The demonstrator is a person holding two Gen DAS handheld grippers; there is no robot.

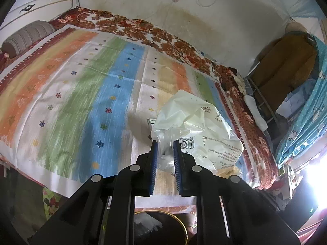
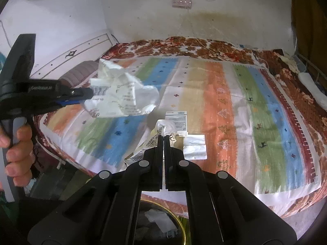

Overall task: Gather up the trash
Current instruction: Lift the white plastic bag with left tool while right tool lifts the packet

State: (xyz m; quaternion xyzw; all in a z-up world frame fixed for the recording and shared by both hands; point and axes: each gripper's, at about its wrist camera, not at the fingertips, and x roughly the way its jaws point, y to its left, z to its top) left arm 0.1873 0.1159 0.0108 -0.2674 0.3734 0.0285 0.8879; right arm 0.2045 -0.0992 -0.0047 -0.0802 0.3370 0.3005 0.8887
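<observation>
Left wrist: your left tool [image 1: 165, 141] pinches a crumpled white plastic bag [image 1: 196, 126], lifted over the bed's [image 1: 81, 85] near edge. Right wrist: your right tool [image 2: 164, 137] is pressed together on a printed plastic wrapper [image 2: 163, 127], above that same edge; paper scraps [image 2: 194, 146] lie just beside it on the bed.

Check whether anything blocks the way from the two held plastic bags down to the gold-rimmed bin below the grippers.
Nothing visible does. The left gripper holds a white plastic bag, the right gripper a printed wrapper. The bin sits open-topped beneath, at the bed's edge.
</observation>
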